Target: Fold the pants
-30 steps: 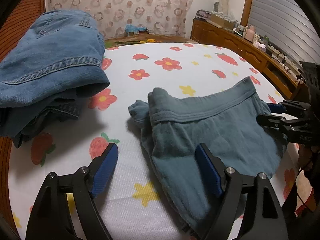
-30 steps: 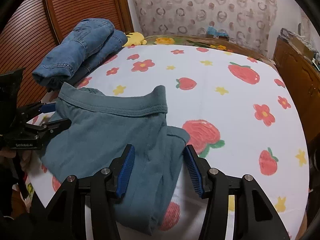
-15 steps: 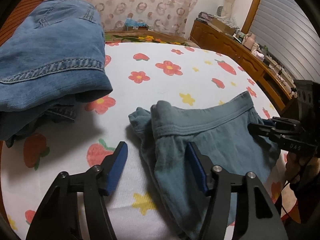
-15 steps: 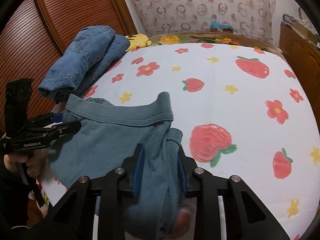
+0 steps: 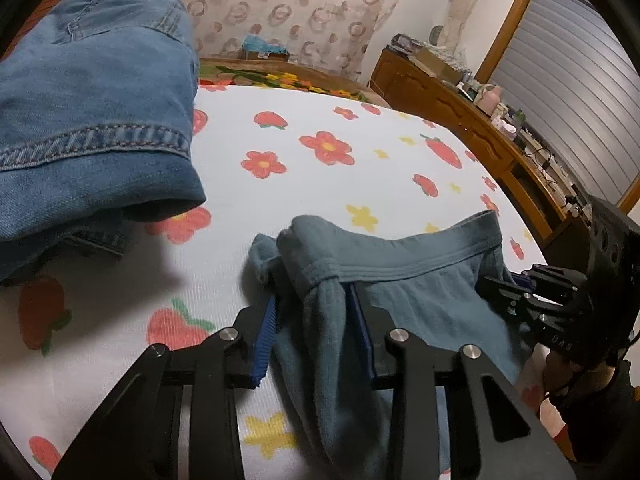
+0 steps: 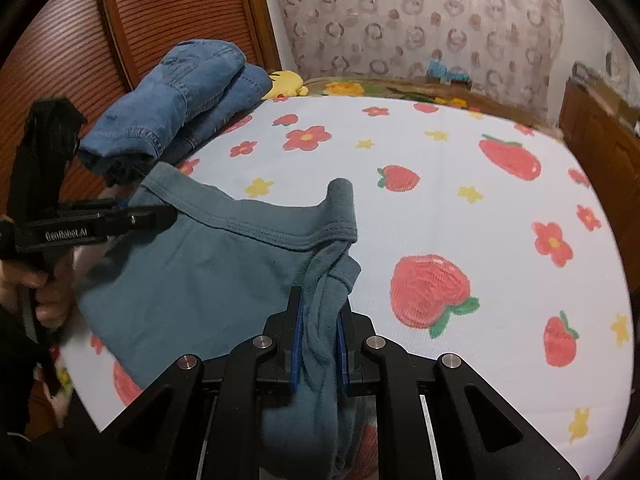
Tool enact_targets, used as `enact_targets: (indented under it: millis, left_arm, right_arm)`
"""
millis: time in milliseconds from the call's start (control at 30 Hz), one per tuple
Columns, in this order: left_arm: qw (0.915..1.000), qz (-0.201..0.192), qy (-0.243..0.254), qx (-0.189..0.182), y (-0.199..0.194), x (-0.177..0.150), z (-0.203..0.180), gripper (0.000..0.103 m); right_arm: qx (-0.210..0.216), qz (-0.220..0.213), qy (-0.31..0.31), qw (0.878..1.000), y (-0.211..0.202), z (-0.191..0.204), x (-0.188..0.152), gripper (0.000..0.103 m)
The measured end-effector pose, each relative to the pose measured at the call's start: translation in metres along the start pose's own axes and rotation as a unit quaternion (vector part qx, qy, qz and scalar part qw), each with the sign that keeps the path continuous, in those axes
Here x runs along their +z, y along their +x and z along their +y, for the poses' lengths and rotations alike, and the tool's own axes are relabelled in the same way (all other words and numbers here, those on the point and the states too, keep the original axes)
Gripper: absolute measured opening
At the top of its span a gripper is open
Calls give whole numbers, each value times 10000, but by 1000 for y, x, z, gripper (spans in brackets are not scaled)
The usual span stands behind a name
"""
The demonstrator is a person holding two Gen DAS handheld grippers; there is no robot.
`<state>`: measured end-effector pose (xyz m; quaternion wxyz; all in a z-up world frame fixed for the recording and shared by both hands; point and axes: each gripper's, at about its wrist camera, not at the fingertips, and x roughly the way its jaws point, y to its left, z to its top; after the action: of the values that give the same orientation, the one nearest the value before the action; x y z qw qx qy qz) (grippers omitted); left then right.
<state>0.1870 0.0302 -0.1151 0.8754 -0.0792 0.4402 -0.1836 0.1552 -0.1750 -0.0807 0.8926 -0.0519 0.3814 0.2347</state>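
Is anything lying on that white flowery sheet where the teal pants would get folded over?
Nothing visible does. The teal pants lie on bare sheet; the folded jeans sit off to one side. Both grippers, left and right, have just closed on the fabric.

One pair of teal pants (image 6: 192, 280), one stack of folded jeans (image 6: 180, 96), two grippers, left (image 5: 314, 320) and right (image 6: 320, 332).

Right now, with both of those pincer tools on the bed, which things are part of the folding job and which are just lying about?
Part of the job:
- teal pants, bunched at both sides
- left gripper, jaws just closing on one side
- right gripper, jaws just closing, clamped on the other side

Lying about:
- folded jeans
- yellow plush toy
- strawberry bedsheet
- cluttered wooden dresser
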Motion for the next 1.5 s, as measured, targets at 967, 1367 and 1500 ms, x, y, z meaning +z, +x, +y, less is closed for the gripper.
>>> enact_targets:
  millis: [967,1367,1500]
  left_arm:
    - [9964,-624,551,144,-43,-5,-40,17]
    - [9880,-1400,646,95,-102,10,-54,17]
    - [9835,-1645,737,168,-122,16,-56,17]
  right_arm:
    - [274,-272,75,9992,-15,-7,-2,12]
    - [212,-1137,-354,9927,-92,9,26,12]
    - [219,-1304,-480,9901,-106,12,37,12]
